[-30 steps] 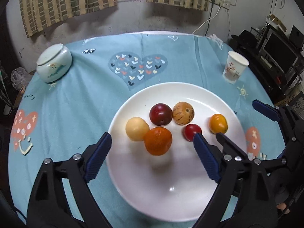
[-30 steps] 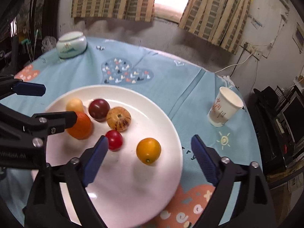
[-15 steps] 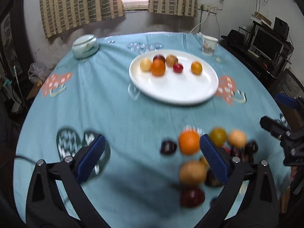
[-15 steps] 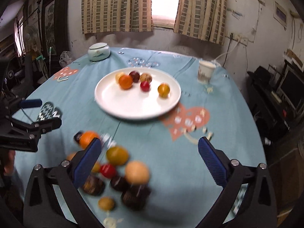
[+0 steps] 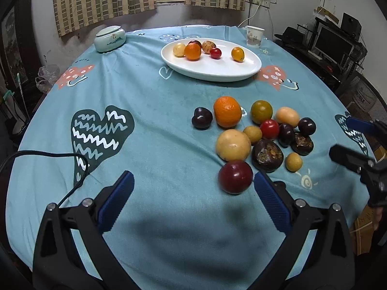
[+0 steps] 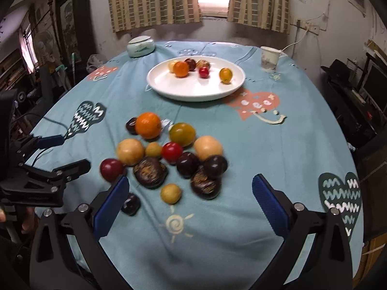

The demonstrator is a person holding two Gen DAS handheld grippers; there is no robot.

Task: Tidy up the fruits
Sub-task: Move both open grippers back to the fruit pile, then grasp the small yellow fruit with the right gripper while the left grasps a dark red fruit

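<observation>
Round table, teal cloth [image 5: 150, 145]; curtained window at top of frame. White plate [image 5: 212, 71] upper centre, six fruits on it. Loose fruit pile [image 5: 254, 135] centre right. Left gripper [image 5: 193, 200] wide open, empty, low in frame; red plum [image 5: 235, 177] by its right finger. Right gripper [image 6: 188, 200] wide open, empty. Step, judged: selecting next fruit. Next move: centre jaws over one fruit, close gently.
</observation>
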